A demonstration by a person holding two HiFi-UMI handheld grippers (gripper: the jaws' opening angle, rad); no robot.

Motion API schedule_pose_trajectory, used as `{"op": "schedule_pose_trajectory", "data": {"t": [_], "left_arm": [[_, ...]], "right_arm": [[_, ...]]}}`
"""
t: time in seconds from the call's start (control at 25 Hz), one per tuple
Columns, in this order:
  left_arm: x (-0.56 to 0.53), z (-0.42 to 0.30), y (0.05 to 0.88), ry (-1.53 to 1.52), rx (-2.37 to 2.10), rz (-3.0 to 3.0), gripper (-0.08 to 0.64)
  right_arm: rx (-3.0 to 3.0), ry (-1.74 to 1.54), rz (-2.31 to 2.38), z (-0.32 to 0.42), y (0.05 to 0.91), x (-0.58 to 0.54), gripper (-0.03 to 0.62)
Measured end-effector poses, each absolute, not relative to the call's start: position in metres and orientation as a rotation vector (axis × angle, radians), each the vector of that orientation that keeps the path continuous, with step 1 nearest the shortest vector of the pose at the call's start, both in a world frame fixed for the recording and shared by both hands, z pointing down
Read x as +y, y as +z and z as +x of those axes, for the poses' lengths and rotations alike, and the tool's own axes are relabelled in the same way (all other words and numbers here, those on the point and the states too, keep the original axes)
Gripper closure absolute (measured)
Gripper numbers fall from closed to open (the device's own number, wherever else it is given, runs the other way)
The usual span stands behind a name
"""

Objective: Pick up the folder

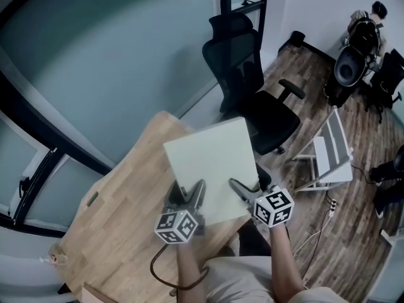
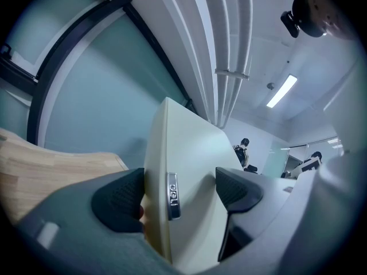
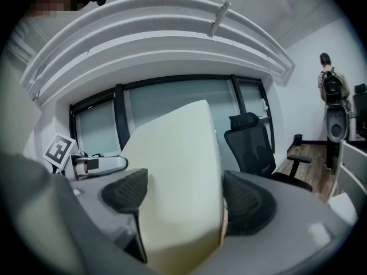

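Note:
A pale cream folder (image 1: 211,166) is held up off the wooden table (image 1: 120,226), tilted with its far edge raised. My left gripper (image 1: 191,201) is shut on its near left edge; in the left gripper view the folder (image 2: 186,176) stands edge-on between the dark pads (image 2: 120,199), with a small metal clip (image 2: 172,196) showing. My right gripper (image 1: 243,191) is shut on the near right edge. Seen from the right gripper view, the folder (image 3: 175,182) fills the space between both pads (image 3: 246,202).
A black office chair (image 1: 252,87) stands just beyond the table's far right corner. A white folding rack (image 1: 331,153) sits on the wood floor to the right. A person (image 1: 366,27) is at the far right. A glass wall (image 1: 95,62) runs behind the table.

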State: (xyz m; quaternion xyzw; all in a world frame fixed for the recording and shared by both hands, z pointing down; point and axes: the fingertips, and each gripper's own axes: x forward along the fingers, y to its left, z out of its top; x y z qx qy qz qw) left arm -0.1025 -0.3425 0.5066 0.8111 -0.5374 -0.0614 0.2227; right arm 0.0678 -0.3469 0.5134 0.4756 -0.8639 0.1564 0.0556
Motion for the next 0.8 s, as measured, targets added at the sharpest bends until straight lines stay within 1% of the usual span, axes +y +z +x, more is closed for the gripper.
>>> {"op": "schedule_pose_trajectory", "data": {"t": [0.8], "left_arm": [[-0.3385, -0.1093, 0.5171, -0.163, -1.484, 2.211, 0.186]], "right_arm": [[-2.613, 0.482, 1.412, 0.0612, 0.5232, -0.3435, 0.187]]}}
